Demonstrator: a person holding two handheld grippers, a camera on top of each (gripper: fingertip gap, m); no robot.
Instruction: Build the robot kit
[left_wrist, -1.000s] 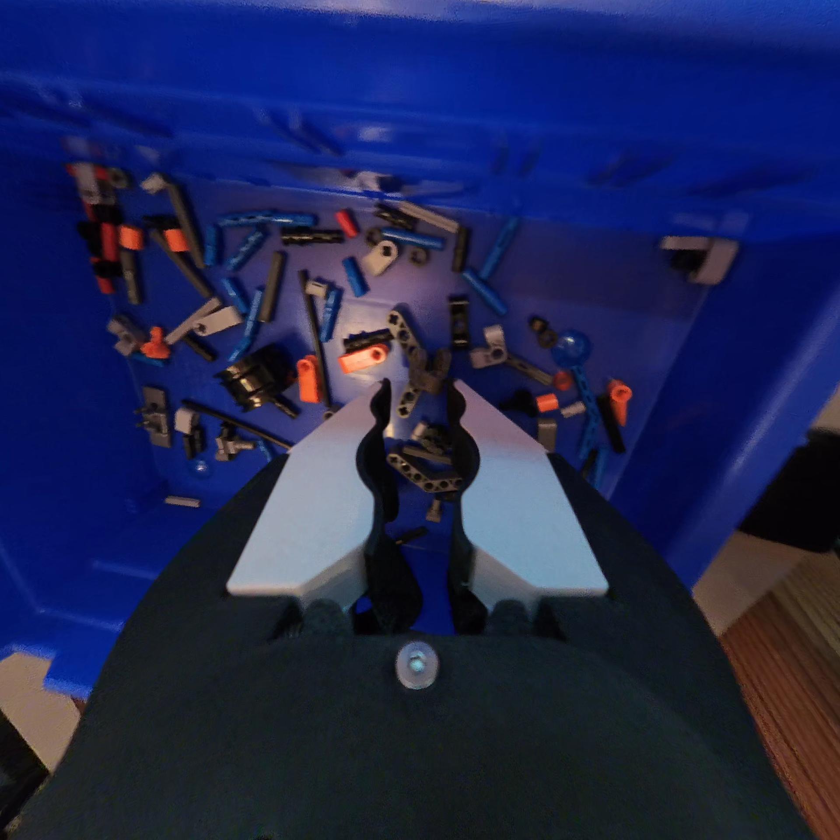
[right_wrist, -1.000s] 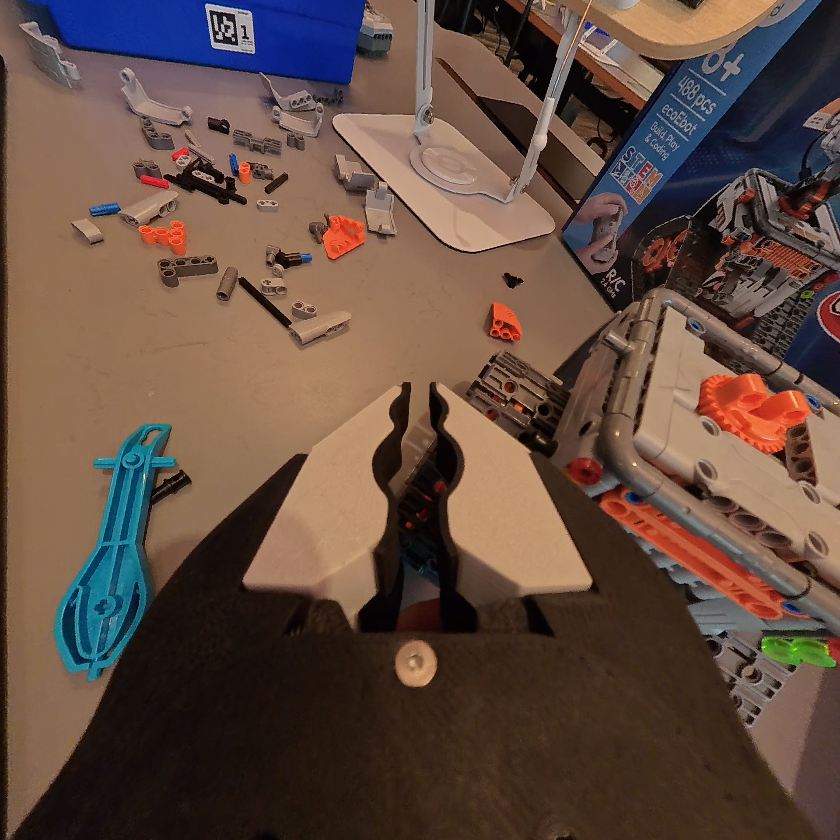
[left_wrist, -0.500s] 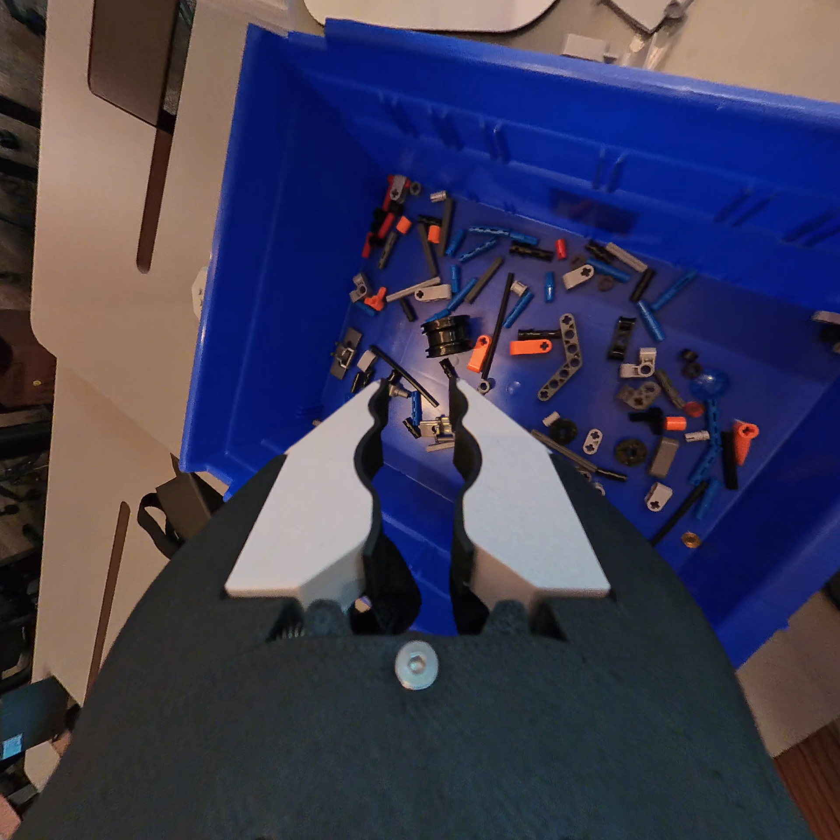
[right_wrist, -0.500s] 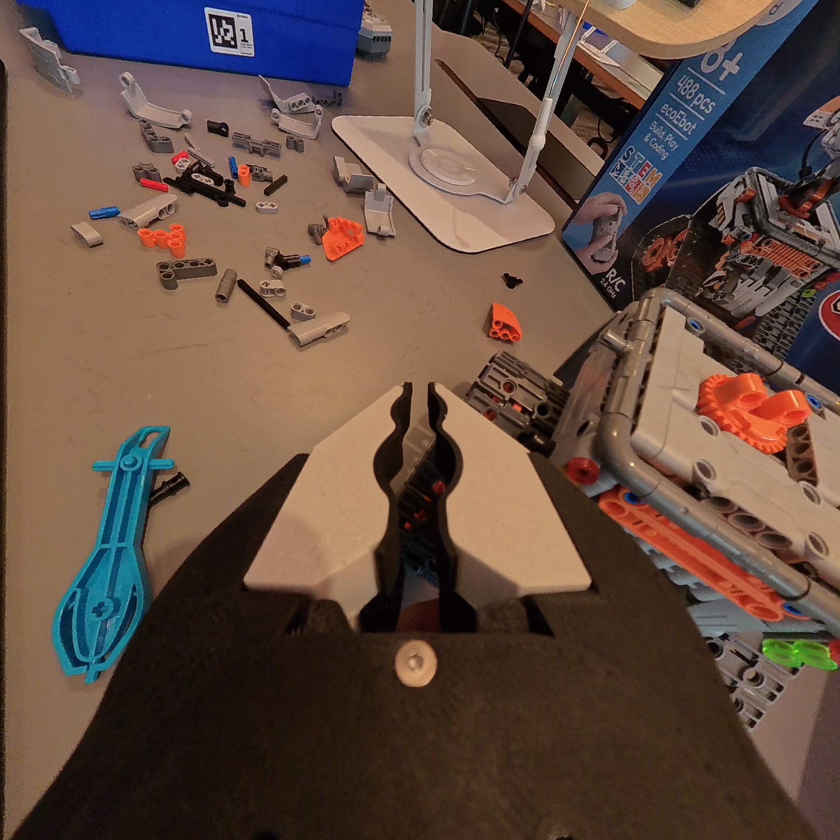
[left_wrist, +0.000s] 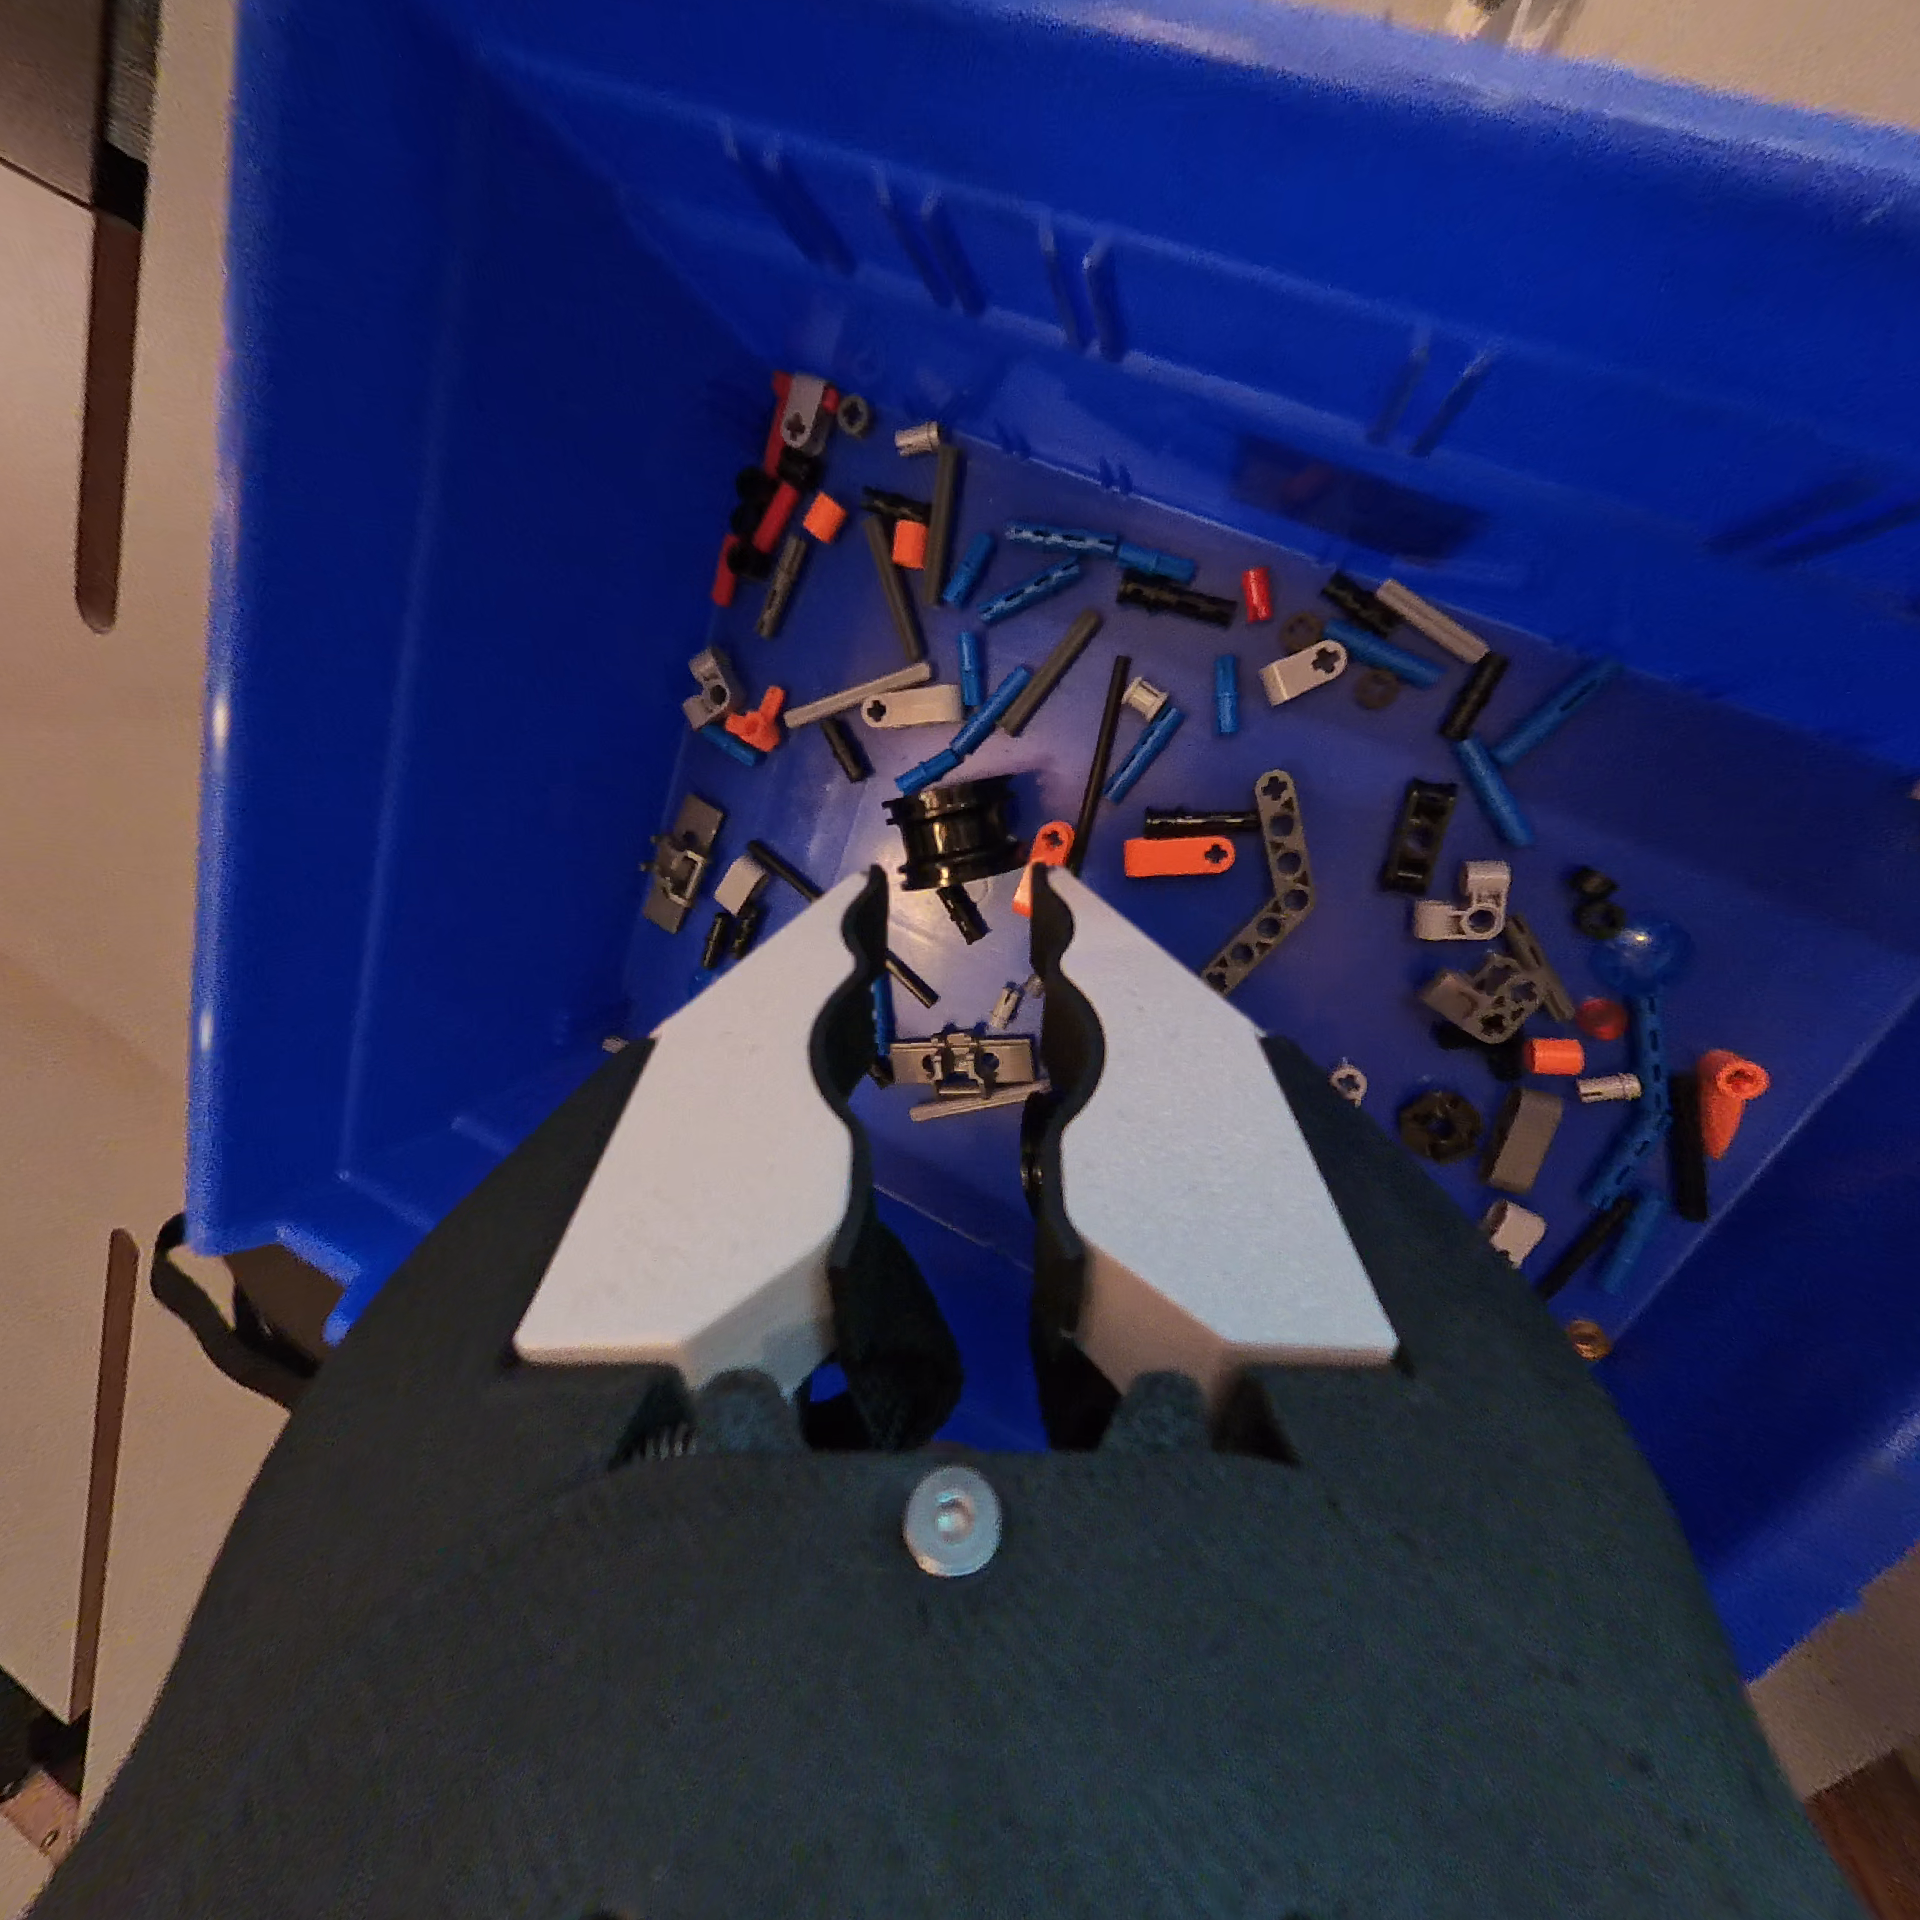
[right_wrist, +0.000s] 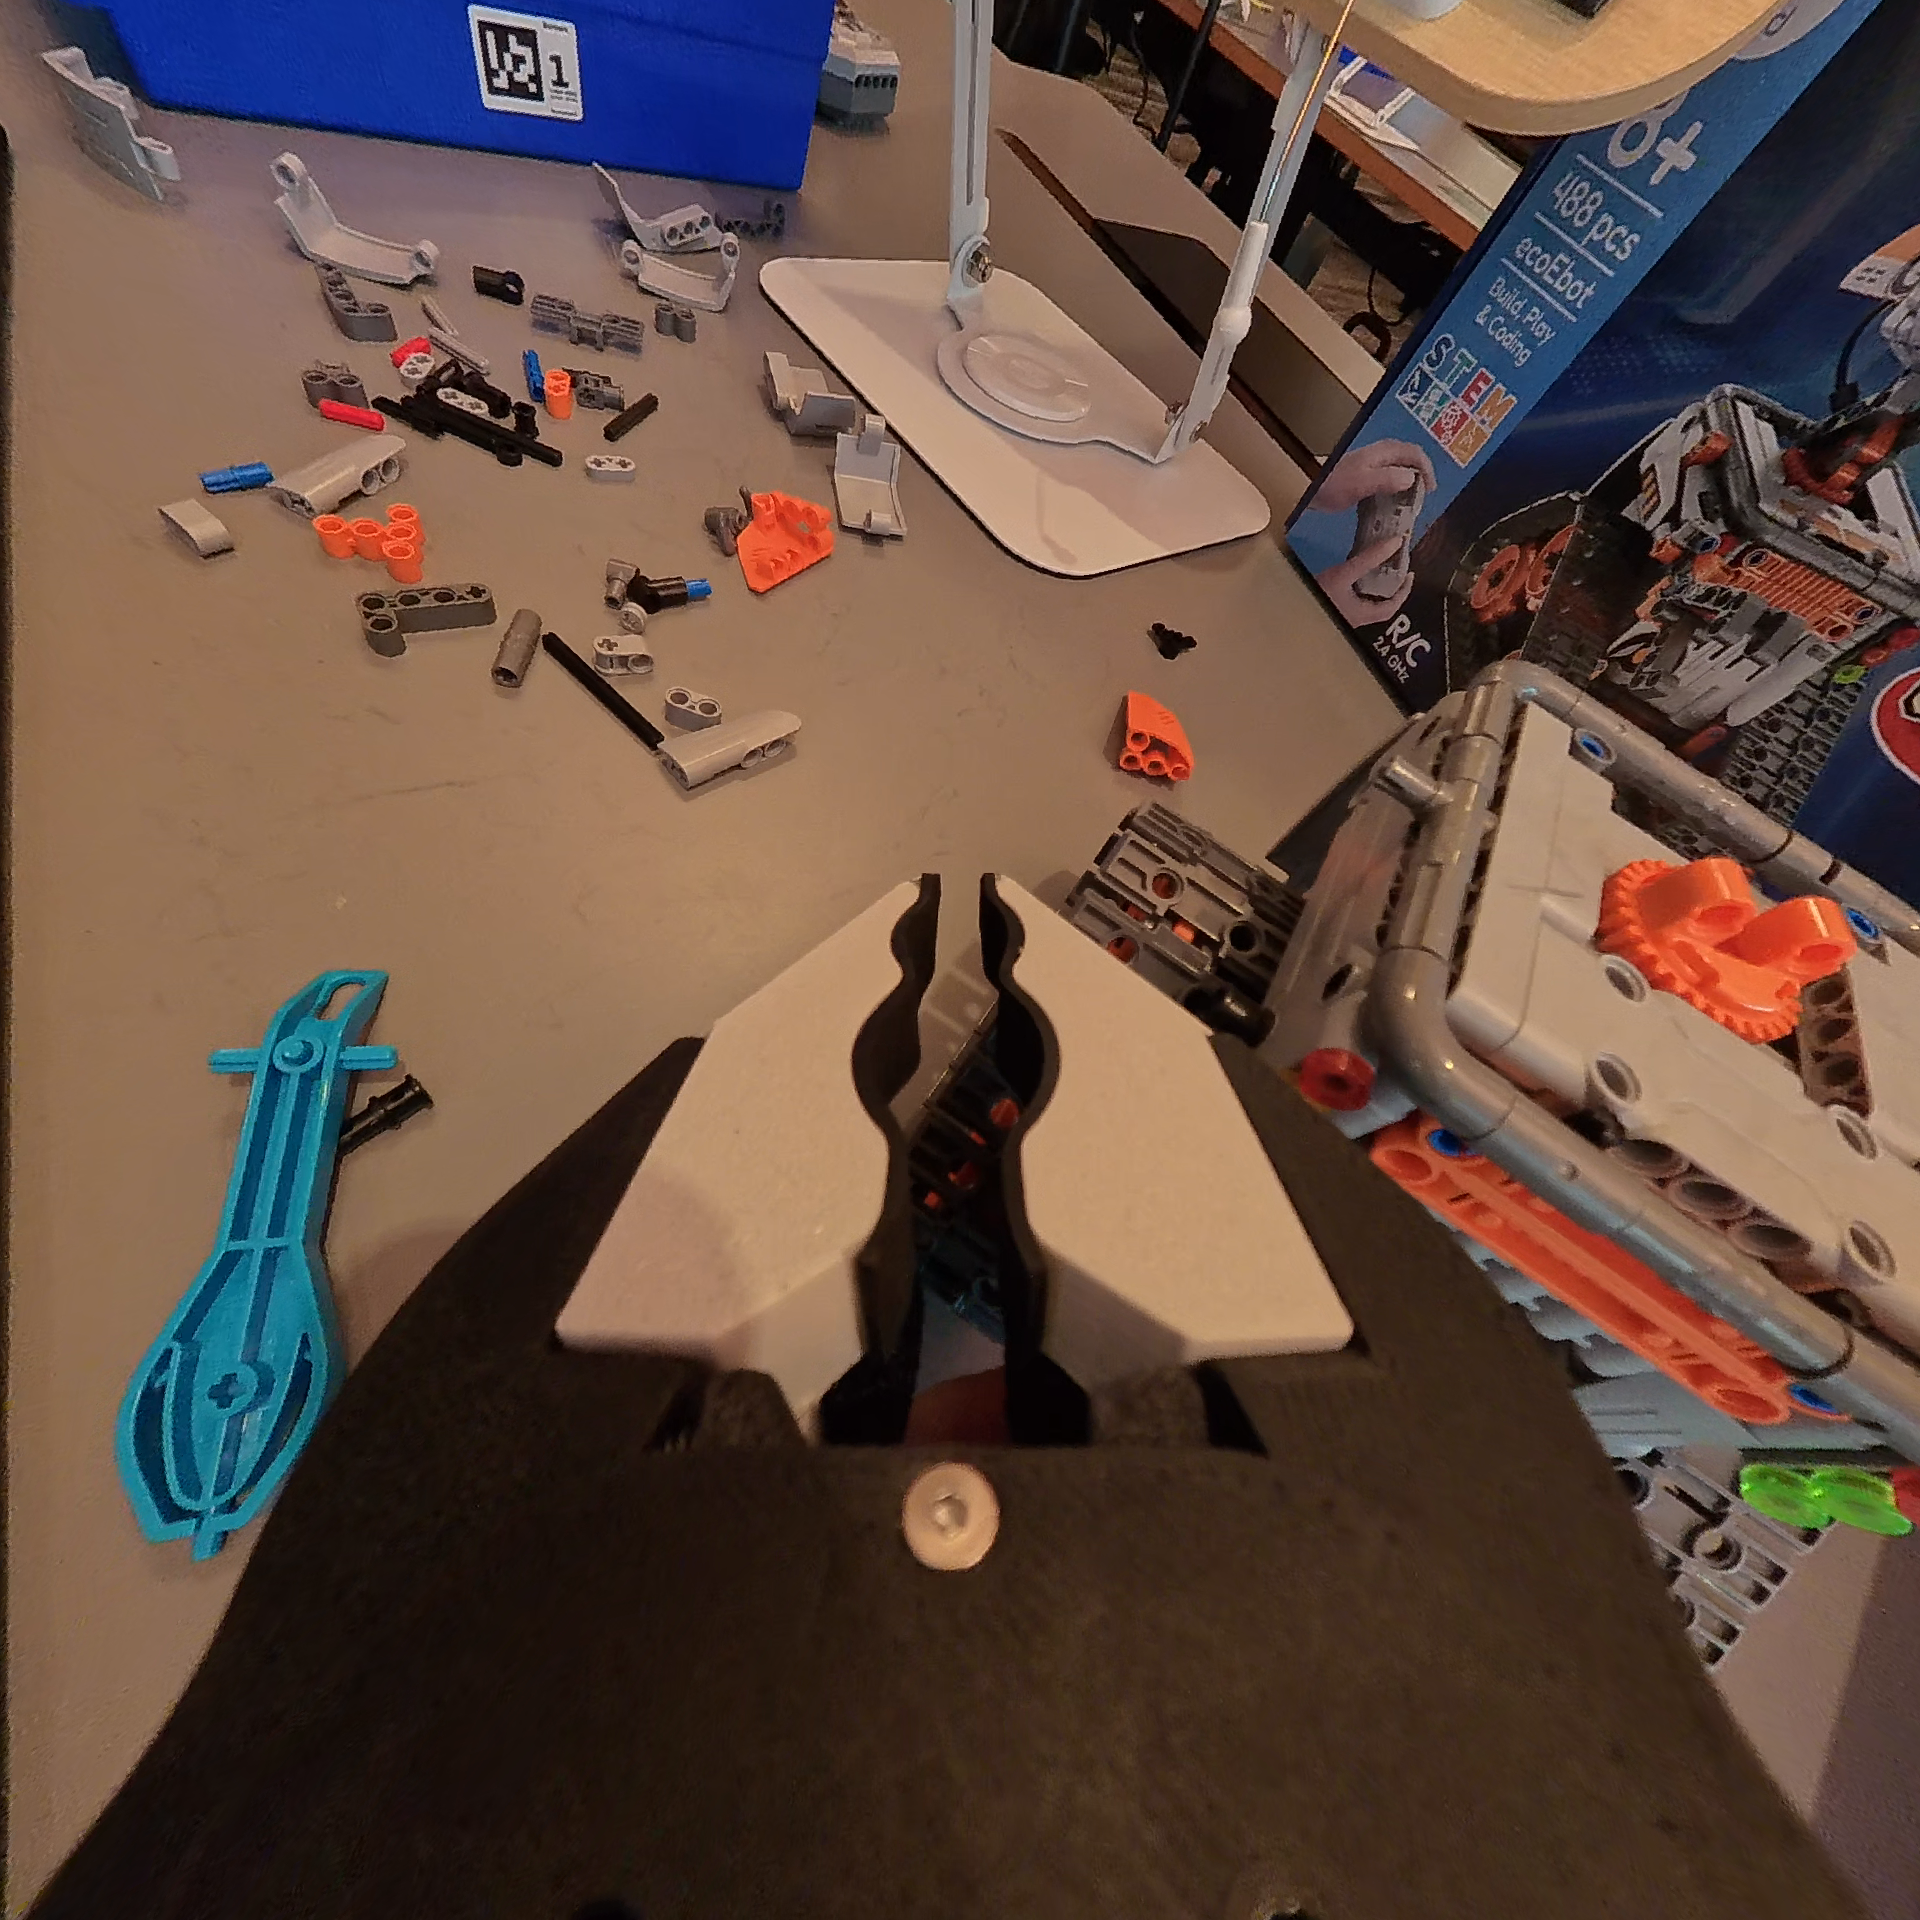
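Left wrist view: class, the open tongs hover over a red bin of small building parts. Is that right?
Not quite. The left wrist view shows the bin is blue, not red. The rest holds: the left tongs are open above the small parts in it.

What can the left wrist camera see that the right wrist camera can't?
Only the left wrist view looks down inside the blue bin, at its small loose parts, like a black wheel hub, with the left gripper open above them.

Only the right wrist view shows the grey table, a turquoise tool, the white lamp base, the toy box and the built model, which the right gripper grips.

Both show the blue bin and two light fingers.
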